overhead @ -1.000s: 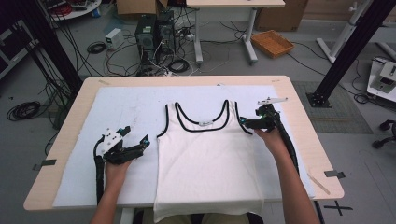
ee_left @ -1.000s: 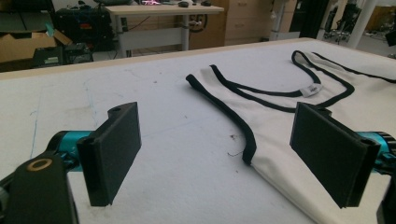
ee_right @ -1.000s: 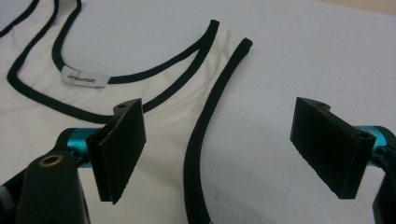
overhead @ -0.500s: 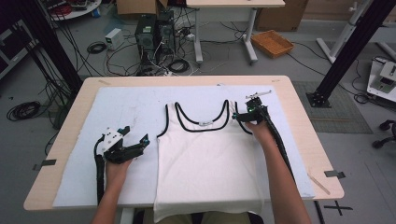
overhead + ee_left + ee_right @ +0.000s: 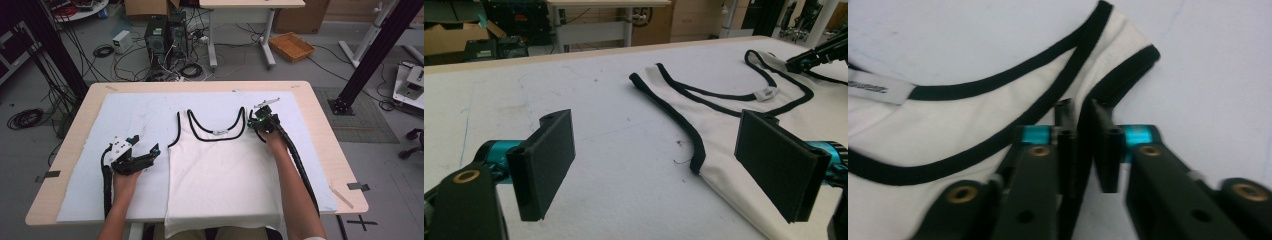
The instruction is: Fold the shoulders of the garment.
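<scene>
White tank top (image 5: 220, 185) flat on worktop (image 5: 320, 135) pad, long axis near-far, hem at near edge, black-trimmed straps pointing far. Left gripper (image 5: 145, 157) just left of top, jaws wide apart, nothing between. Right gripper (image 5: 260, 122) at far right strap (image 5: 1118, 80), jaws just closed, clamped on strap.

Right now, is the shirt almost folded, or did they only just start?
Only just starting. Done: the white tank top is spread flat on the table. In hand: the right gripper has just been closing, and its jaws now pinch the black-edged shoulder strap. Left: the left gripper waits open beside the top, holding nothing, and no fold shows yet.
</scene>
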### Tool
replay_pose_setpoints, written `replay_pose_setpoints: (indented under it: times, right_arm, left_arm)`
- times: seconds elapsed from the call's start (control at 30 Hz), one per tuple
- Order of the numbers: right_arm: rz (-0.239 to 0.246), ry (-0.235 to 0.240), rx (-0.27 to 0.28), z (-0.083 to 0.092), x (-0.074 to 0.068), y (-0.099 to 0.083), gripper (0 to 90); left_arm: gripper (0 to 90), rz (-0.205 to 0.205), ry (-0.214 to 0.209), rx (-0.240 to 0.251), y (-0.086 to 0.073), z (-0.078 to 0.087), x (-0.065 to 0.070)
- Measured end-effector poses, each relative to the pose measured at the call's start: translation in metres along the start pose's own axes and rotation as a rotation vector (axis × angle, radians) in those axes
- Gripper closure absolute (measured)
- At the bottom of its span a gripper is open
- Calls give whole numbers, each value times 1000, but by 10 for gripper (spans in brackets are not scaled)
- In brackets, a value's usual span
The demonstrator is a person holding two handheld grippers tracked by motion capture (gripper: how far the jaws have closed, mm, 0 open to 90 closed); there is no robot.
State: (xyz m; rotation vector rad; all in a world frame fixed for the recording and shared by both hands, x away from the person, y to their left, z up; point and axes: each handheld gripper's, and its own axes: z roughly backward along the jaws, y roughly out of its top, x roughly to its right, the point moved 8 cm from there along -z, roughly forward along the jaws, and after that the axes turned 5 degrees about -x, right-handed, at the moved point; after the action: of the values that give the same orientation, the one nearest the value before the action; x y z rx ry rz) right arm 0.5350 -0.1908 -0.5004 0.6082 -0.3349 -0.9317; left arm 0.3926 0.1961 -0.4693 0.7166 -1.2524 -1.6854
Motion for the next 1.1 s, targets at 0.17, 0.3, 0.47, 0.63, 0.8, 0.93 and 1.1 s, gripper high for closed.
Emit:
replay_pose_setpoints:
  times: [0.17, 0.3, 0.47, 0.63, 0.8, 0.93, 1.1]
  right_arm:
    - [12, -3, 65, 9, -5, 4, 865]
    - [26, 22, 136, 23, -12, 8, 865]
    - [102, 40, 246, 54, -33, 2, 864]
    - [172, 28, 233, 67, -44, -19, 862]
    - [182, 77, 203, 70, -55, -39, 854]
    - [164, 111, 158, 74, -62, -50, 638]
    - [108, 95, 265, 93, -60, -40, 548]
  left_arm:
    - [163, -1, 0, 1, 0, 0, 1]
    - [164, -2, -4, 4, 0, 0, 2]
    - [165, 2, -7, 4, 0, 0, 1]
    - [166, -3, -5, 2, 0, 0, 2]
    - [166, 0, -3, 3, 0, 0, 1]
    - [166, -11, -5, 1, 0, 0, 2]
    - [166, 0, -8, 2, 0, 0, 1]
